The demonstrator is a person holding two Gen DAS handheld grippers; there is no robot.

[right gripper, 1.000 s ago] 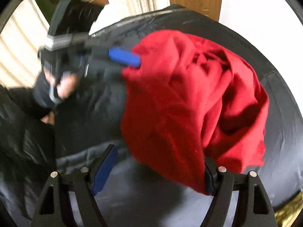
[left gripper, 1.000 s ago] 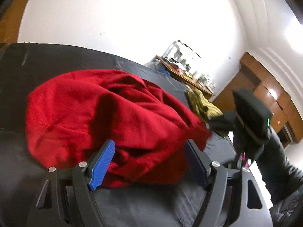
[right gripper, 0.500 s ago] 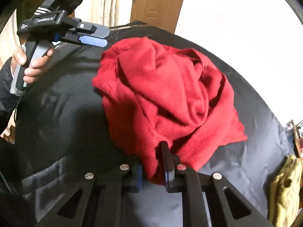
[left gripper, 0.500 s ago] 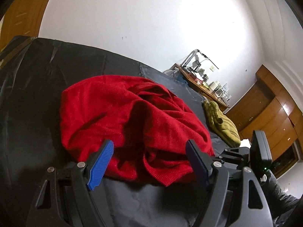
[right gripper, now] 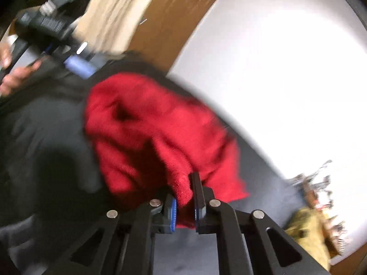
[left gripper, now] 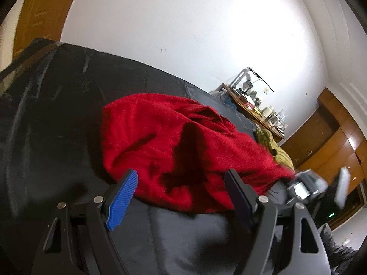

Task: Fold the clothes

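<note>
On black cloth [left gripper: 57, 126]: right gripper [right gripper: 184, 206] pinches red sweater [right gripper: 156, 133]; left gripper [left gripper: 181, 197] wide apart.

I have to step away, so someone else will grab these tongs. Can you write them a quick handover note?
Right tongs: shut on an edge of the red sweater.
Left tongs: open, holding nothing, near side of the sweater between the fingers.
The sweater lies bunched on the black cloth; a yellow-green garment sits beyond it.
Done: one edge gripped.
Left: spread it flat, fold it.
</note>
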